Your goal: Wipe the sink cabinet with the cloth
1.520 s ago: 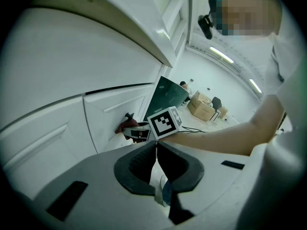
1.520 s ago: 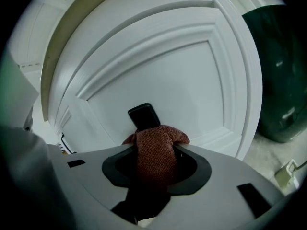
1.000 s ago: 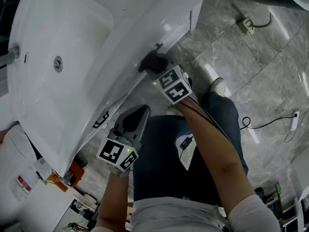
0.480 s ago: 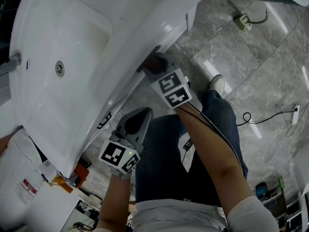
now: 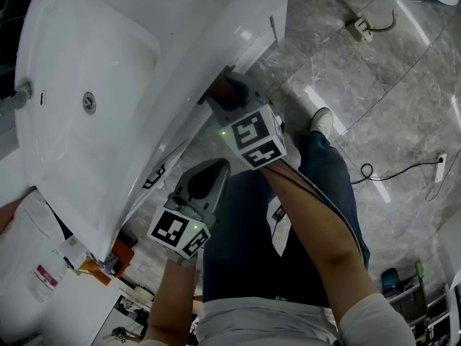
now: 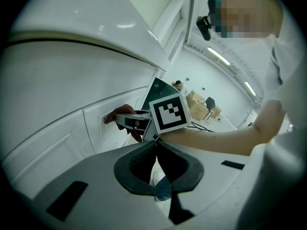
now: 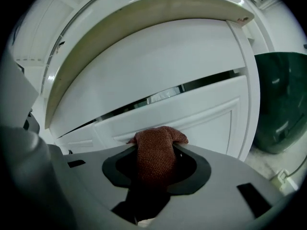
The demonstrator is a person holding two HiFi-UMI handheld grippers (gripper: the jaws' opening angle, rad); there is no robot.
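Right gripper view: cloth [image 7: 154, 153] in right claw [image 7: 156, 169] (against sink cabinet [image 7: 206, 123])

**tilefan:** what's lying around on that grey marble floor [image 5: 403, 99]?

**mopguy:** a white power strip [image 5: 358, 29] is sitting up top, and a thin black cable [image 5: 389, 180] is trailing off right. some tan boxes [image 6: 197, 110] are sitting way in the back.

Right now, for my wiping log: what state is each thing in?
Left tool: shut, holding nothing.
Right tool: shut on the cloth.
Cloth: bunched, its end against the sink cabinet front.
Sink cabinet: front panel touched by the cloth.
Sink: basin empty.
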